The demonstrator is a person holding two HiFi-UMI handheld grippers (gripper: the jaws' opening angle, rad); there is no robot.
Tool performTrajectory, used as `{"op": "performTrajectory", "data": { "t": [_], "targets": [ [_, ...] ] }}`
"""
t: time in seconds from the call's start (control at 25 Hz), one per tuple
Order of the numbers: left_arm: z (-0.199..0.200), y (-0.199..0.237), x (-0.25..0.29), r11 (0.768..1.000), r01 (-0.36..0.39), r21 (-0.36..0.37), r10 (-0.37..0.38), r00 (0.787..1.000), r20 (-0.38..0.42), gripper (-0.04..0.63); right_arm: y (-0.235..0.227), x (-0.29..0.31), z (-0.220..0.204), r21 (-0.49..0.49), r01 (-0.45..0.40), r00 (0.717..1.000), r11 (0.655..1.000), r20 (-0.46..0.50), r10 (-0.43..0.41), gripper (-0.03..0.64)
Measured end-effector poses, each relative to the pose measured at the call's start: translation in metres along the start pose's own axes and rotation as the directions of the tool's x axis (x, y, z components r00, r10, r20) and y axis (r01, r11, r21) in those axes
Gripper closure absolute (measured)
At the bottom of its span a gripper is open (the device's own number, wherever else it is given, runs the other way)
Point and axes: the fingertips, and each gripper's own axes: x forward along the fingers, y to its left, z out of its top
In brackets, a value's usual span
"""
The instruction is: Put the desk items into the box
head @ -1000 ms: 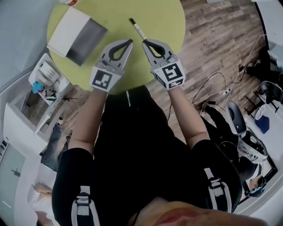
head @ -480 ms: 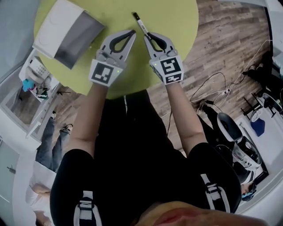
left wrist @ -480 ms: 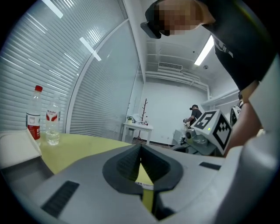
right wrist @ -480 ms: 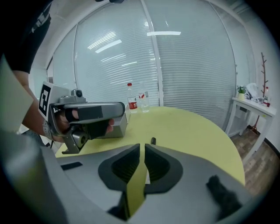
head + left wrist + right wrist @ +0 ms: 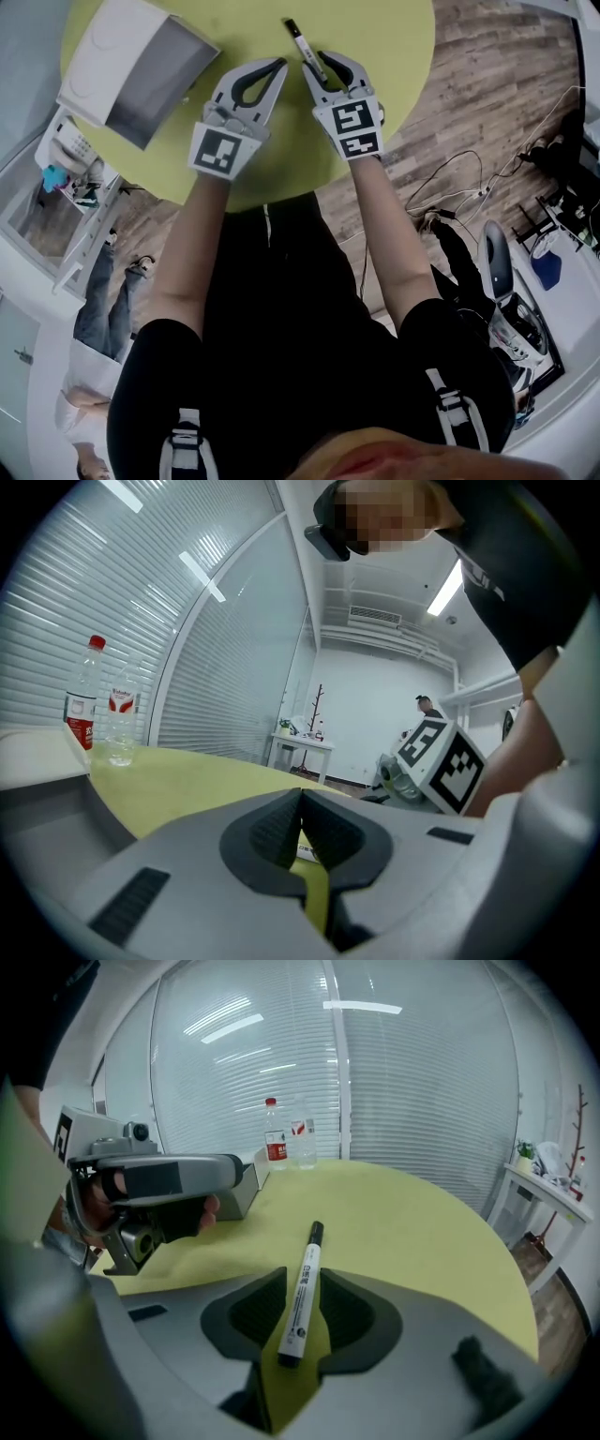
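A white marker with a black cap [image 5: 304,46] lies on the round yellow-green table [image 5: 380,42]. My right gripper [image 5: 318,66] has reached over its near end; in the right gripper view the marker [image 5: 304,1283] lies between the pads with a small gap on each side, and the jaws are opening. My left gripper [image 5: 278,67] rests beside it to the left, shut with nothing in it [image 5: 300,803]. The open white box [image 5: 89,61] with a grey inside stands at the table's far left.
Two drink bottles [image 5: 275,1147] stand at the table's far edge beyond the box [image 5: 240,1194]. A white shelf unit with small items [image 5: 66,164] stands left of the table. Cables and chairs [image 5: 497,262] are on the wooden floor to the right.
My right gripper has moved forward along the marker and its jaws have parted round it. The left gripper has stayed shut in about the same place.
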Motion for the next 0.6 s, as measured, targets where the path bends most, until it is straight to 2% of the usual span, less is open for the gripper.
{"op": "performTrajectory", "data": {
  "t": [0.2, 0.32, 0.6],
  "targets": [
    [-0.005, 0.002, 0.000, 1.000, -0.009, -0.001, 0.009, 1.000, -0.012, 0.583, -0.001, 0.010, -0.014, 0.001, -0.006, 0.998, 1.000, -0.058, 0.006, 0.506],
    [-0.002, 0.004, -0.001, 1.000, -0.018, -0.001, 0.018, 1.000, -0.008, 0.583, -0.002, 0.011, -0.015, 0.007, -0.001, 0.997, 1.000, -0.073, 0.001, 0.536],
    [0.009, 0.007, -0.012, 0.999, -0.042, 0.002, 0.042, 0.999, -0.003, 0.584, -0.001, 0.003, -0.001, 0.009, -0.007, 0.998, 1.000, -0.057, 0.007, 0.543]
  ]
}}
